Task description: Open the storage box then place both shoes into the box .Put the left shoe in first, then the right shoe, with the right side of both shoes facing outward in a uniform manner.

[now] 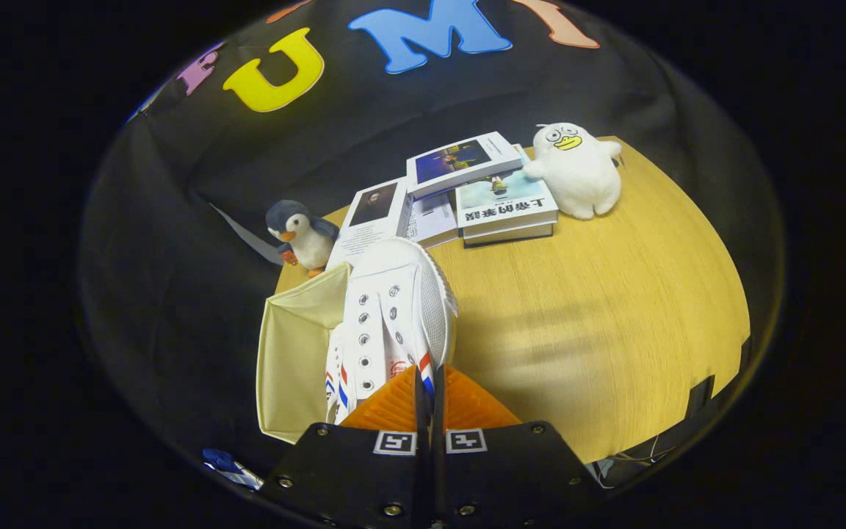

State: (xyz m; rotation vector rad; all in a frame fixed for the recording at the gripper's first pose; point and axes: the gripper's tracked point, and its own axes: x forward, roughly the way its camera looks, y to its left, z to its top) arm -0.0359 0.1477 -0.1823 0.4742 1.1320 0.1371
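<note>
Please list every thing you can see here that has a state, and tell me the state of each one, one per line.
gripper: shut on the shoe, fingers nearly together.
white shoe: held by its rear edge, laces up, at the box's edge.
second shoe: already in the box, mostly hidden.
storage box: open.
books: closed, stacked.
toy penguin: upright.
white plush duck: upright, beside the books.

Beside the white duck plush [576, 170], a book [505, 207] is noted with a row of large dark characters on its cover band, seen inverted and not reliably read. Nearer than the plush, a small red round emblem is borne by the white shoe [393, 308], illegible. Two square coded markers are carried by the gripper [427, 376], its fingers pressed onto the shoe's collar.
</note>
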